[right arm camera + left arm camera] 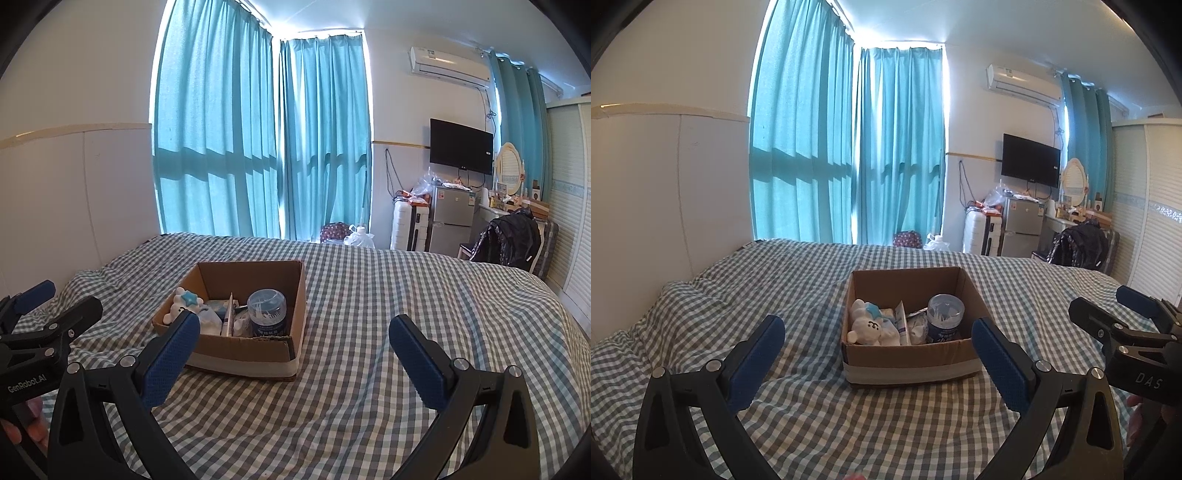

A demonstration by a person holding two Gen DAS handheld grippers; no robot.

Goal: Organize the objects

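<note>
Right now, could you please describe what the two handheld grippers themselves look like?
Both are black frames with silver rivets and two fingers, each faced with textured blue pads. The left gripper reads "GenRobot.AI" in white on its side, seen from the right wrist camera. The right gripper reads "DAS" on its side, seen from the left wrist camera. No cables or sleeves show.

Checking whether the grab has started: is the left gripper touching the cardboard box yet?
Apart. The right wrist view shows the left gripper off to the left of the cardboard box, checked bedsheet showing between them.
</note>
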